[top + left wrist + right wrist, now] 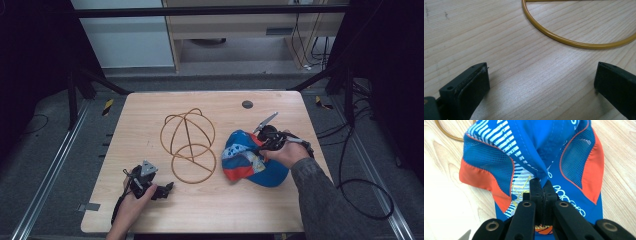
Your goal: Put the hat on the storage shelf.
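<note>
From the high view I see a pale wooden table with a yellow wire frame near its middle, shaped like a dome standing on a ring. Just to the right of that frame, almost touching its ring, lies a blue, orange and white cap. My right claw sits on the side of the cap away from the frame, my hand wrapped around it. My right gripper view adds what the high view cannot: my right claw has its two black jaws pressed together on a pinched fold of blue fabric at the cap's crown, with mesh panels and orange trim spreading to both sides and a bit of the frame's wire beyond the cap at the top left corner. My left claw rests on the table just below and left of the frame's ring. My left gripper view shows the jaws of this left claw standing wide apart over bare wood, nothing between them, with the curve of the frame's ring just ahead of them.
</note>
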